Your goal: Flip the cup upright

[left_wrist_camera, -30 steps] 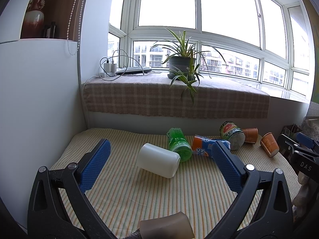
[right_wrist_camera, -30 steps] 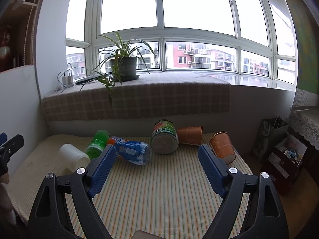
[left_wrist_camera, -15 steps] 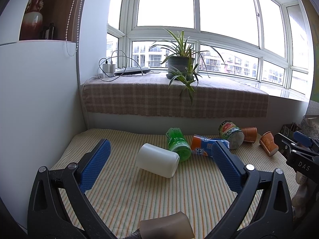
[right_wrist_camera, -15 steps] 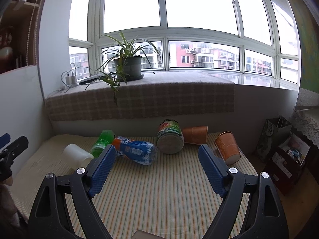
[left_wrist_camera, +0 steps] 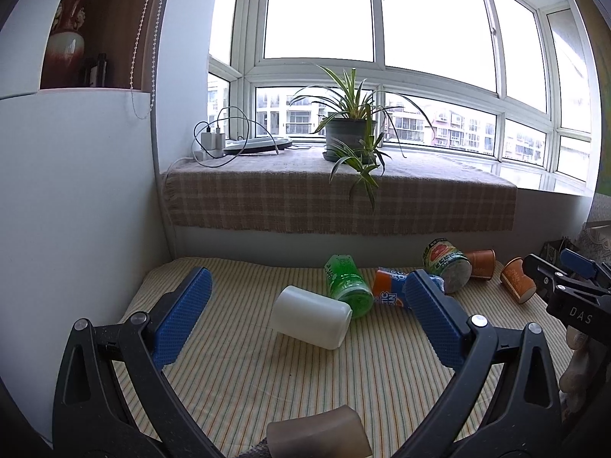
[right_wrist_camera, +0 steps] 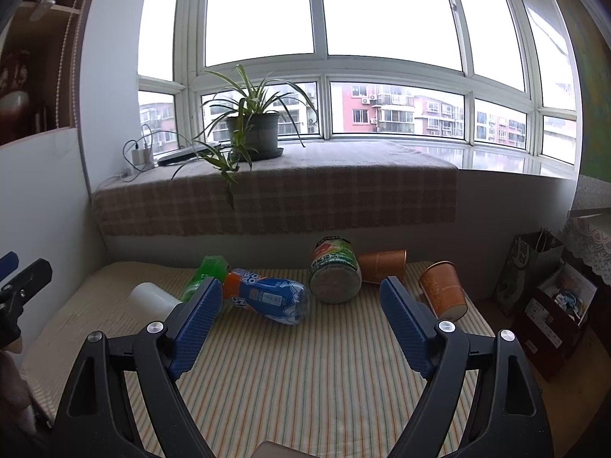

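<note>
Striped cloth (left_wrist_camera: 267, 381) is crowded; with both the left gripper (left_wrist_camera: 309, 305) and right gripper (right_wrist_camera: 301, 305) spread empty, the white cup (left_wrist_camera: 311, 316) could be rolled into the green bottle (left_wrist_camera: 349, 282) touching it.

**Bay window over a striped bed**

Pale daylight pours through the wide bay window (left_wrist_camera: 374, 38). Below it, a checked cloth (left_wrist_camera: 336, 198) drapes the sill (right_wrist_camera: 496, 166), where a potted plant (left_wrist_camera: 351, 133) stands. A white wall (left_wrist_camera: 76, 198) closes the left; a striped bedcover (right_wrist_camera: 305, 362) spreads underneath.

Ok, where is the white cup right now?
In the left wrist view the white cup lies on its side mid-table between the open fingers, just left of the green bottle.
</note>
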`<state>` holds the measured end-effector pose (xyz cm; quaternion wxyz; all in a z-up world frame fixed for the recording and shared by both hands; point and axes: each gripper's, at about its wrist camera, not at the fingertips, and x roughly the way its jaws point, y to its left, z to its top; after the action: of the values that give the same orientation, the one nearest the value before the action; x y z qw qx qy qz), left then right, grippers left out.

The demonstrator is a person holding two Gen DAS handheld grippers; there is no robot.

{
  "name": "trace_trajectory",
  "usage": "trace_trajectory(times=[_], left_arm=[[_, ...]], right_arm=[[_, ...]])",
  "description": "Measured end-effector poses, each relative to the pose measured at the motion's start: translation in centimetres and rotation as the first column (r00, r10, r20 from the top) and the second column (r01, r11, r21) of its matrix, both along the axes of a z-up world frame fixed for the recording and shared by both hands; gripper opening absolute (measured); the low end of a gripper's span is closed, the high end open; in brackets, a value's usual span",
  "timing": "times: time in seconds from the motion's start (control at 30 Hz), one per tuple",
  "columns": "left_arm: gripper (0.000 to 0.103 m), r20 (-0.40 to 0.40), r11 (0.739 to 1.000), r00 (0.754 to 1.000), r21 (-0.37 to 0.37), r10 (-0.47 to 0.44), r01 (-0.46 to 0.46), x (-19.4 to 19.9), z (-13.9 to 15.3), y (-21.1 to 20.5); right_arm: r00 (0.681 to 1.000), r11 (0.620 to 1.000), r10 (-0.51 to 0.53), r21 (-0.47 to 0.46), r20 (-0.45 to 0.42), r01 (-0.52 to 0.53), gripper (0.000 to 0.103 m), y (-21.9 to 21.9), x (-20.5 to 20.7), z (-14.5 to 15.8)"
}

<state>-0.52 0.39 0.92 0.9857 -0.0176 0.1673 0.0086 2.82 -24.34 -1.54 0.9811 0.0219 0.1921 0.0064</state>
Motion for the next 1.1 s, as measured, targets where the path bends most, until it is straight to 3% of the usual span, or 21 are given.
trace_trajectory(times=[0.67,1.1], left_arm=[[0.103,-0.037,0.999,0.999,0.035,-0.038,0.040,0.8,-0.6,0.0],[0.103,-0.078,1.000,0.997,0.000,-0.004,0.004,2.1,-1.5,2.3]], right_arm=[[0.997,0.998,0.037,0.060,-0.063,-0.033,0.085,0.2,2.0,-0.1],[0.975,0.980,0.147,0.160,-0.165,-0.121,0.085,1.8,7.1,-1.3]])
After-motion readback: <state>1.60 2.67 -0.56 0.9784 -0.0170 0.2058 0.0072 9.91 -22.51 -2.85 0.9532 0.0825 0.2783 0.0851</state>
